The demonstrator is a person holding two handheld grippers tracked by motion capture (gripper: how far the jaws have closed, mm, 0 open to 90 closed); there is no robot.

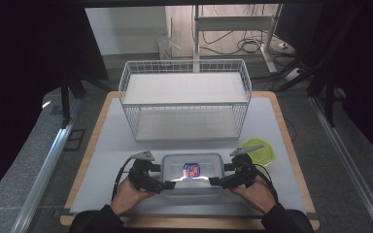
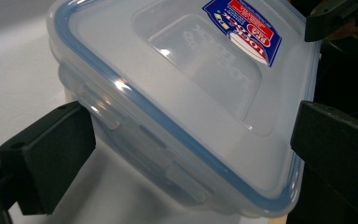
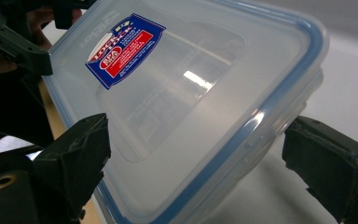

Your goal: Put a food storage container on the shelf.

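A clear plastic container (image 1: pixel 192 172) with a blue-sealed lid and a red and blue label sits on the white mat near the table's front edge. My left gripper (image 1: pixel 162 177) is at its left end and my right gripper (image 1: pixel 219 174) at its right end. In the left gripper view the container (image 2: pixel 177 93) lies between the wide-apart jaws of my left gripper (image 2: pixel 191 149), which is open. The right gripper view shows the container (image 3: pixel 191 93) between the spread jaws of my right gripper (image 3: pixel 196 154), also open. Both hands hold the grippers from below.
A white wire basket (image 1: pixel 184 103) stands behind the container, across the middle of the table. A round green lid (image 1: pixel 263 151) lies on the mat just right of my right gripper. The wooden table edge (image 1: pixel 291 160) frames the mat.
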